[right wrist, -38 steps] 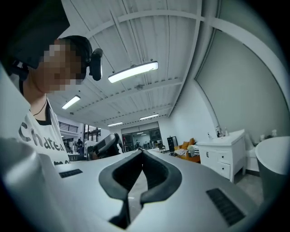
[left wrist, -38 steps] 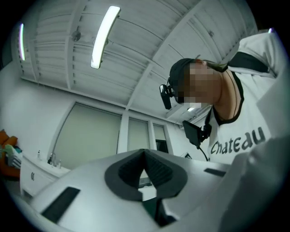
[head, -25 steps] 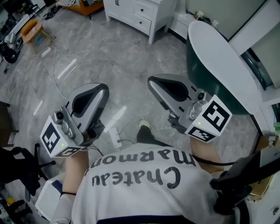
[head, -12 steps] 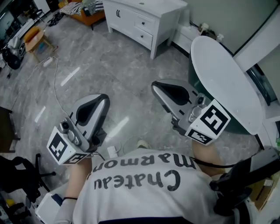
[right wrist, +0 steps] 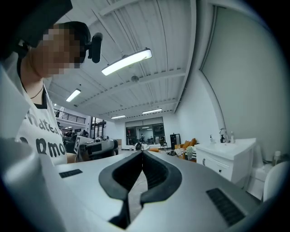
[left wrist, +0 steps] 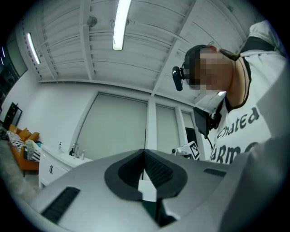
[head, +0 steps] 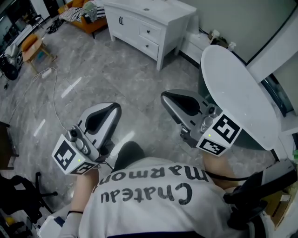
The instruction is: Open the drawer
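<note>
A white cabinet (head: 148, 23) stands on the grey floor at the far top of the head view, well beyond both grippers. It has two small drawers (head: 150, 32) on its right half, both closed, and doors on its left. My left gripper (head: 113, 108) is held low at the left, jaws shut and empty. My right gripper (head: 163, 96) is at mid-right, shut with nothing in it. In the left gripper view the jaw tips (left wrist: 144, 153) meet and the cabinet (left wrist: 54, 166) shows far left. In the right gripper view the jaws (right wrist: 142, 155) are closed and the cabinet (right wrist: 225, 159) stands at the right.
A round white table (head: 235, 93) stands close at the right, beside my right gripper. An orange seat (head: 86, 11) sits left of the cabinet. A cable (head: 54, 90) trails on the floor, with a wooden stool (head: 31, 44) at the far left. A dark shoe (head: 128, 153) shows under my grippers.
Both grippers have been carried toward the cabinet, which has come further into view at the top. The dark shoe has stepped forward. Both jaws stay shut.
</note>
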The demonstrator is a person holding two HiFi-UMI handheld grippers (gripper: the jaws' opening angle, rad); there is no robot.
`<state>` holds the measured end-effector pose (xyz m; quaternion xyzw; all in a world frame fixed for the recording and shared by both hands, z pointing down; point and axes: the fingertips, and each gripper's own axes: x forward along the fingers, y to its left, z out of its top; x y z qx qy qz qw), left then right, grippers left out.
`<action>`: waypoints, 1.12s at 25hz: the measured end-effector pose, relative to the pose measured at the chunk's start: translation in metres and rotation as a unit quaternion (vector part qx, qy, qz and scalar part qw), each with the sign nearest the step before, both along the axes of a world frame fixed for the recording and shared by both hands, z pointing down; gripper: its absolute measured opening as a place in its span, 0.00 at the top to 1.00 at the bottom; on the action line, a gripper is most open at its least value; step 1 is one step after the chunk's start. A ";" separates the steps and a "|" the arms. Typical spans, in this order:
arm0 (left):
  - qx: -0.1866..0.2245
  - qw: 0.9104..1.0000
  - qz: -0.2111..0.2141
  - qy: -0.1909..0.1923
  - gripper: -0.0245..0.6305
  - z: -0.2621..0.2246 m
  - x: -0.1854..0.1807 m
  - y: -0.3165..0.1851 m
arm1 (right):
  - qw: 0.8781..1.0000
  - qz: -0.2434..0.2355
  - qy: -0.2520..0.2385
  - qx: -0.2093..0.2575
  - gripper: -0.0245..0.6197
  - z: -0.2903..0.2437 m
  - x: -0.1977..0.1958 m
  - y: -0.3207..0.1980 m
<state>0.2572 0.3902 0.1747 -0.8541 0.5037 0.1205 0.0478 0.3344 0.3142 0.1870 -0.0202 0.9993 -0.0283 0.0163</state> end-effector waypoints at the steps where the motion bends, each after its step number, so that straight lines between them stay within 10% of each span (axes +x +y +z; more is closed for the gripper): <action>1: -0.003 1.000 -0.007 0.006 0.95 0.001 -0.006 -0.004 | 1.000 0.000 0.003 -0.002 0.95 0.002 -0.005 -0.004; 11: -0.016 0.999 -0.025 0.030 0.95 0.014 -0.093 -0.045 | 0.999 -0.009 0.018 -0.030 0.95 0.016 -0.091 -0.038; 28: -0.040 0.997 0.068 -0.019 0.95 -0.007 -0.262 -0.178 | 0.998 0.048 0.014 -0.029 0.95 -0.006 -0.276 -0.151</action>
